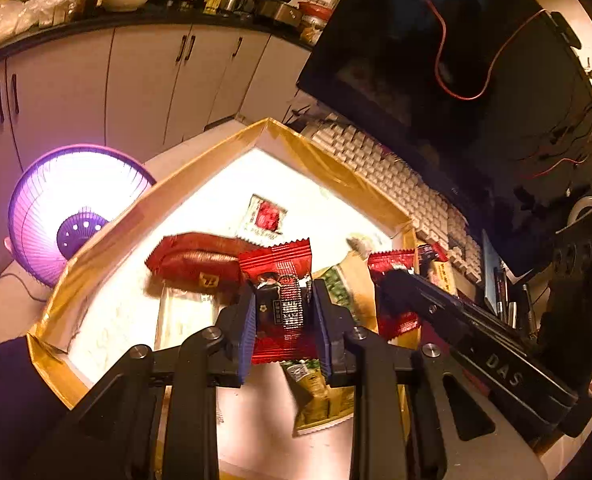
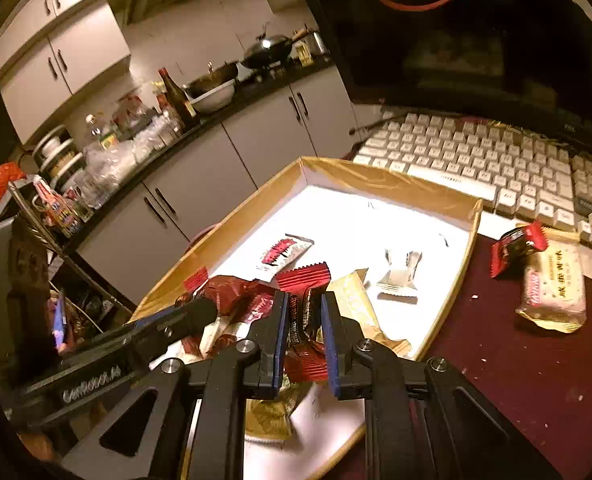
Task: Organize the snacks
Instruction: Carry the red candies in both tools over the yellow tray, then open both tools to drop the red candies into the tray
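Left wrist view, left to right. A glowing purple round heater stands beyond the table edge. Beside it lies the shallow gold-rimmed cardboard tray with a white floor, the snacks' destination. In it rest a dark red foil snack packet and a white sachet with a red label. At centre the left gripper has its jaws nearly together, clamped on a small red-and-black crimped candy wrapper, held above the tray floor. To the right the right gripper enters, pinching a second red candy wrapper. A white keyboard lies past the tray's far rim.

Right wrist view, left to right. The left gripper reaches in over the tray's near corner. At centre the right gripper's jaws are fully closed on the red wrapper, above the cluster of packets. On the maroon tabletop outside the tray remain a small red-and-black wrapped candy and a pale cream-and-gold wrapped bar.

Judged step: depositing both candies. Good practice would be to lower each wrapper over bare white floor, clear of the rim and of each other, then release close to the surface so neither bounces out.
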`<act>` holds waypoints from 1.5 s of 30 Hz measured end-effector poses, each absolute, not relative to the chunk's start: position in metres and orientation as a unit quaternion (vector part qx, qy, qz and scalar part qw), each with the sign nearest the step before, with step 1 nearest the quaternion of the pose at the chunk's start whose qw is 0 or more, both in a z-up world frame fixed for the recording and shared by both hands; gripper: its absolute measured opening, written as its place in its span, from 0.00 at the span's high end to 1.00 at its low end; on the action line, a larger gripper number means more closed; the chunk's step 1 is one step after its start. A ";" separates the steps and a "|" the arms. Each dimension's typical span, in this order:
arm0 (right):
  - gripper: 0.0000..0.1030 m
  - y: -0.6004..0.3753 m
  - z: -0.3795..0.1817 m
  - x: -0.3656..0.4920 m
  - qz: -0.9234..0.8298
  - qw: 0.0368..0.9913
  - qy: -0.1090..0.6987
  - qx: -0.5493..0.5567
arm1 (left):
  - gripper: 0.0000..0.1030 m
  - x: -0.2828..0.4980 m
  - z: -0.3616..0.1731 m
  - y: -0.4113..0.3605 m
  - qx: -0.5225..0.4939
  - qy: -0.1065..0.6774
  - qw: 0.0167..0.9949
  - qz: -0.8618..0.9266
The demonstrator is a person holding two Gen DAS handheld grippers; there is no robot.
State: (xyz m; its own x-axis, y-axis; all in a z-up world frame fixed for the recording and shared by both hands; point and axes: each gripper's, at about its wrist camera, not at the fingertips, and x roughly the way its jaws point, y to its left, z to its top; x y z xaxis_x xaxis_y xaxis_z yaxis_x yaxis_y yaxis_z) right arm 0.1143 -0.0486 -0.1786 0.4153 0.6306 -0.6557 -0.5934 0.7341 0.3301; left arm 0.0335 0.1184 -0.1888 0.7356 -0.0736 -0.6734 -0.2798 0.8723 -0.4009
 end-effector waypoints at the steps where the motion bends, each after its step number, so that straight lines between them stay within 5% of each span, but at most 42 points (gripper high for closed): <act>1: 0.84 -0.046 -0.181 0.117 0.361 0.842 0.401 0.020 | 0.78 0.034 -0.190 0.118 -0.244 0.360 0.899 0.057; 45: 0.81 -0.031 -0.200 0.119 0.329 0.855 0.397 -0.048 | 0.77 0.049 -0.209 0.116 -0.202 0.385 0.896 0.092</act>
State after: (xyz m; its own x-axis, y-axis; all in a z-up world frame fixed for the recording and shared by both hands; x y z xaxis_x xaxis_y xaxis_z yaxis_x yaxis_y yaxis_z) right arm 0.1186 -0.0306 -0.1998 0.4678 0.5247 -0.7112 -0.6006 0.7791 0.1797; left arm 0.0488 0.1163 -0.2092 0.6869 0.0093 -0.7267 -0.3208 0.9011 -0.2918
